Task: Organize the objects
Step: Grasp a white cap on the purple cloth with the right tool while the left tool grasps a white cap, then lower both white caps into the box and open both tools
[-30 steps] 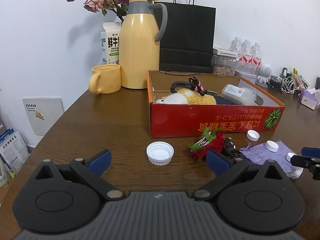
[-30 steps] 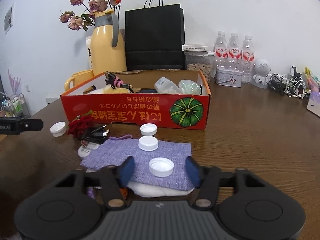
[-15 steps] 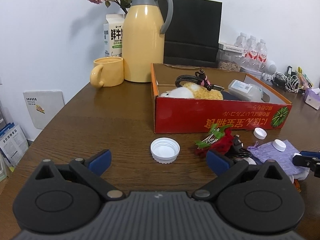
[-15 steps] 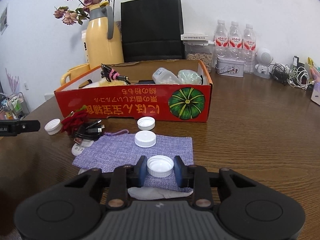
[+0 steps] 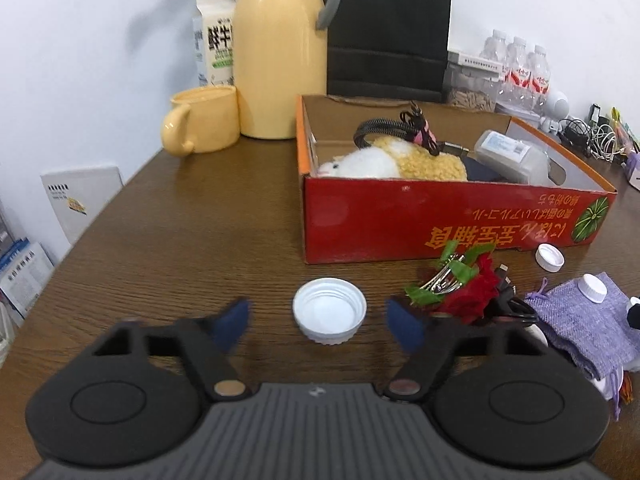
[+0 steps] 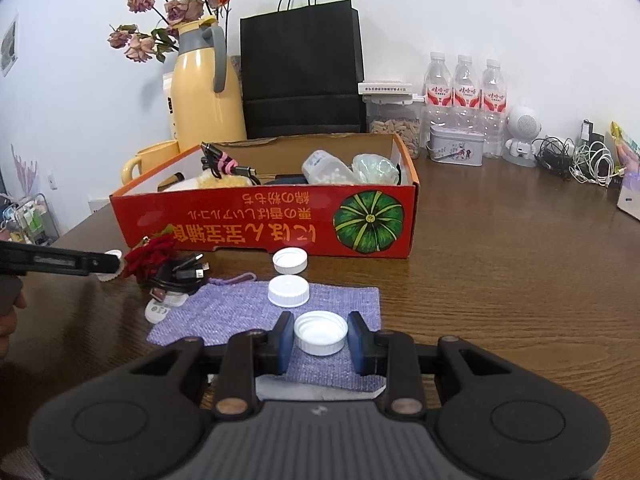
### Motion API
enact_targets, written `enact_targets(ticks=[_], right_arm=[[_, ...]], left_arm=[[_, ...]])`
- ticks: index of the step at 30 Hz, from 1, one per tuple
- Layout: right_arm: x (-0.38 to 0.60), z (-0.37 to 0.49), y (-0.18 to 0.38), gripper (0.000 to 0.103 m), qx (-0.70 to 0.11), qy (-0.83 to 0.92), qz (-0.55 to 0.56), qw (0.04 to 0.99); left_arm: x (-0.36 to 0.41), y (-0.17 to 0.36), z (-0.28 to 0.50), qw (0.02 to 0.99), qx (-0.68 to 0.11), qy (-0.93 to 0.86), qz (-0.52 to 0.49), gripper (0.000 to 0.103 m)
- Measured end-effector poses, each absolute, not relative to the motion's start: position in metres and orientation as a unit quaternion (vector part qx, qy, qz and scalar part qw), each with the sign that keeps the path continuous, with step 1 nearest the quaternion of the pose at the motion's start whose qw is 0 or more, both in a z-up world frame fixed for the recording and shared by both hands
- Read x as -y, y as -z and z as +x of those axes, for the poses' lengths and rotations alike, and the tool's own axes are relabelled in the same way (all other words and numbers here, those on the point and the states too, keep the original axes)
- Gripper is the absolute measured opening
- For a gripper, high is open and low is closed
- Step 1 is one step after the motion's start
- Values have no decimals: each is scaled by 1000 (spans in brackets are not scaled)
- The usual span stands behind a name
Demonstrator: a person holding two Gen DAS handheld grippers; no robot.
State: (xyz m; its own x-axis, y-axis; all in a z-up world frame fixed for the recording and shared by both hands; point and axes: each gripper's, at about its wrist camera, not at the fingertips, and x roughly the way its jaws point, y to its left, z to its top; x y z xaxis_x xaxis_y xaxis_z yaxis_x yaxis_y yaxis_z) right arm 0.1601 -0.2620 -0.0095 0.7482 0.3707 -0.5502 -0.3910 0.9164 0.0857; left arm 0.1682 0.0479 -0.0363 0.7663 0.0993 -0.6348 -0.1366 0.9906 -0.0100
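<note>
My right gripper (image 6: 320, 334) is shut on a white bottle cap (image 6: 320, 332), open side up, just over a purple cloth pouch (image 6: 240, 312). Two more white caps (image 6: 289, 290) (image 6: 290, 260) lie beyond it toward the red cardboard box (image 6: 264, 220). My left gripper (image 5: 320, 320) is open, its blue pads either side of a larger white cap (image 5: 329, 311) lying open side up on the table, not touching it. The left gripper (image 6: 60, 262) also shows at the left edge of the right wrist view.
The red box (image 5: 440, 220) holds a plush toy (image 5: 392, 160), a cable and a plastic bottle. A red fabric rose with clips (image 5: 460, 284) and black cables lie beside the left gripper. A yellow thermos (image 5: 280, 52), mug (image 5: 204, 118), black bag and water bottles (image 6: 464, 96) stand behind.
My right gripper closed on the white cap on the purple pouch. My left gripper moved forward until the larger white cap sits between its open fingers, which have narrowed.
</note>
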Motion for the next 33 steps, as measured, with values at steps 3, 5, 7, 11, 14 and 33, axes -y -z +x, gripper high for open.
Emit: enact_targets(ticks=[3, 5, 7, 11, 14, 33], right_arm=[[263, 161, 9, 27, -289, -203, -16, 935], [263, 162, 8, 27, -287, -202, -16, 936], [264, 164, 6, 27, -285, -201, -15, 937], [264, 166, 2, 27, -278, -203, -18, 939], [262, 169, -3, 27, -268, -204, -24, 941], [214, 252, -59, 27, -168, -223, -19, 960]], left_arm=[[-48, 40, 169, 939, -337, -57, -33, 41], [-46, 38, 166, 943, -326, -53, -32, 41], [-46, 34, 163, 947, -315, -56, -31, 41], [-48, 25, 160, 950, -302, -63, -39, 41], [-48, 13, 158, 957, -282, -63, -38, 41], [0, -42, 216, 982, -187, -12, -28, 41]])
